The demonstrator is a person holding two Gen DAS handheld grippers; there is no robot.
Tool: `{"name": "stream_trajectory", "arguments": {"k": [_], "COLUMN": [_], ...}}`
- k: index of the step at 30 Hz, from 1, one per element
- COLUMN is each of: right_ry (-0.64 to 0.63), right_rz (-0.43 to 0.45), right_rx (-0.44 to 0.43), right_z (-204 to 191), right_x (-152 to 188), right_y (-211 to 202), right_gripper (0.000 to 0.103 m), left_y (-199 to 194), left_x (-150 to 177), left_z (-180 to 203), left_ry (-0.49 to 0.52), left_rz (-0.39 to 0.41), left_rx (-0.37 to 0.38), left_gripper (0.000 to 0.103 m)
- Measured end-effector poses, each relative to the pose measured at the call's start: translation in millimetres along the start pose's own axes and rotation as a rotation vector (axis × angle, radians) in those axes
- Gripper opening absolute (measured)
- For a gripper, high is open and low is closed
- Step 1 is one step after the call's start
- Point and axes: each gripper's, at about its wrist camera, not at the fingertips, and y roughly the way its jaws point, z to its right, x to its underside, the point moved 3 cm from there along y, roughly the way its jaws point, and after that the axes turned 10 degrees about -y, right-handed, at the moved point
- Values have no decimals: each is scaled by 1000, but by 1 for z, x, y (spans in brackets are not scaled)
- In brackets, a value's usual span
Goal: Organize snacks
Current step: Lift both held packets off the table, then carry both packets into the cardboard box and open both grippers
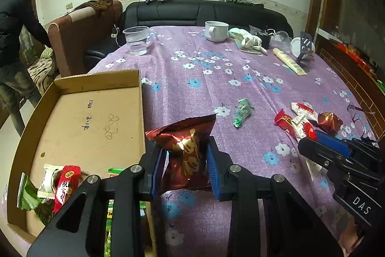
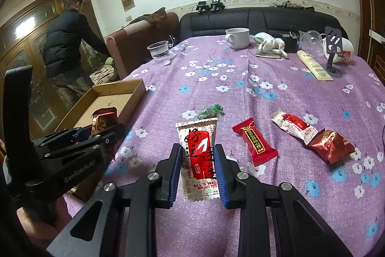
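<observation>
My left gripper [image 1: 185, 155] is shut on a dark red foil snack packet [image 1: 186, 148] and holds it just right of the cardboard box [image 1: 96, 88], which holds several snacks [image 1: 65, 184] at its near end. My right gripper [image 2: 197, 160] is shut on a white and red snack packet [image 2: 199, 155] above the purple floral tablecloth [image 2: 240, 93]. On the cloth lie a green candy [image 2: 210, 111], a red packet [image 2: 255, 142], a white-red packet [image 2: 294, 125] and a dark red foil packet [image 2: 333, 147].
At the far end of the table stand a plastic cup of water [image 1: 136, 40], a white mug [image 1: 216, 30], a white cloth toy [image 1: 247, 39], a cream tube [image 1: 288, 62] and a phone stand [image 1: 304, 47]. A person [image 2: 67, 45] stands left, by sofas [image 2: 252, 21].
</observation>
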Motion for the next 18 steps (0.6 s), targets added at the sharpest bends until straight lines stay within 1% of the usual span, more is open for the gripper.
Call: {"name": "stream_trajectory", "arguments": {"k": [5,14,18], "right_ry": [1,70,67], "right_rz": [3,-10,-13], "right_rx": [-7,-41,-49], "right_z": [-1,5,-3], "right_x": [0,-1,-4], "right_y": [0,3,2], "right_gripper": [27,27,27], "left_y": [-6,-19,-24], "left_x": [-2,-9,-11], "left_z": [-6,-26,-39], "left_ry": [-13,-52,-76], "left_rz": [9,35,43], "left_rx": [8,16,12], "left_gripper": [30,30,30]}}
